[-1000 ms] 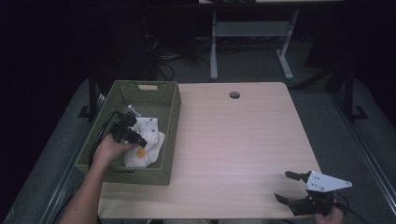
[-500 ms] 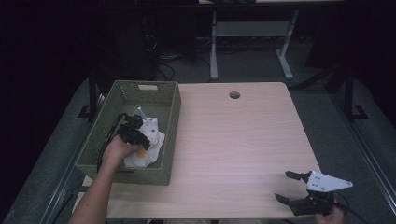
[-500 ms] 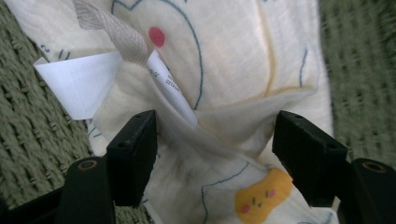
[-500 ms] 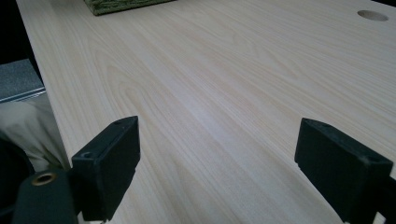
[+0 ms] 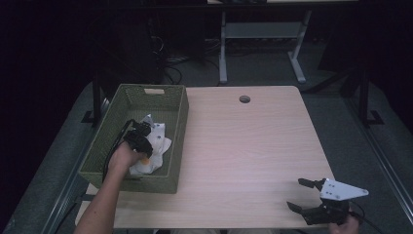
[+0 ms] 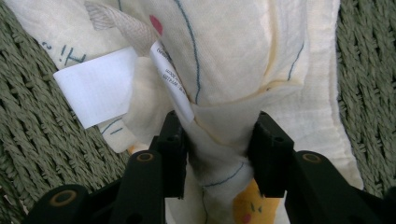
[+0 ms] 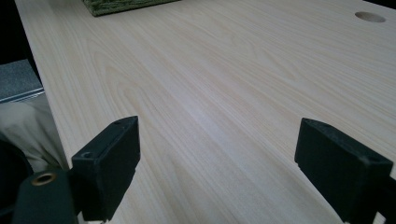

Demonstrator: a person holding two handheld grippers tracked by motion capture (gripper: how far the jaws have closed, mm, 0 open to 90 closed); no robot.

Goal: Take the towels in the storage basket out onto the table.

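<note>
- Left gripper [image 6: 218, 144]: the jaws have just been closing and now clamp a bunched fold of the cream cloth [image 6: 224, 70]; the fabric is pinched into a narrow ridge between the two black pads.
- Cloth detail in the left gripper view: thin blue printed lines, a small red mark, an orange-yellow printed figure near the jaws, and a white sewn-in label [image 6: 95, 86] to the left of the pinched fold.
- Change against the earlier high views: the left hand sits in much the same spot over the cloth, but the jaws, formerly wide, have drawn in on the fabric. Judgement: the grasp step is complete or nearly so, and a lift out of the basket is the likely next move.
- Cloth location: inside the green woven basket [image 5: 178, 105], lying on its floor toward the near half, beneath the left gripper [image 5: 139, 139].
- Basket location: at the left edge of the desk [image 5: 253, 146], long side running front to back.
- Right gripper [image 5: 304, 195]: jaws stand wide apart with nothing between them; it hovers at the near right corner of the desk, well apart from the basket.
- Right gripper view: bare wood grain between the open pads [image 7: 109, 163], and the desk's round cable hole [image 7: 370, 17] far off.
- Risk, as a judgement: only one fold is pinched, so the rest of the cloth may trail or catch on the basket wall during a lift.
</note>
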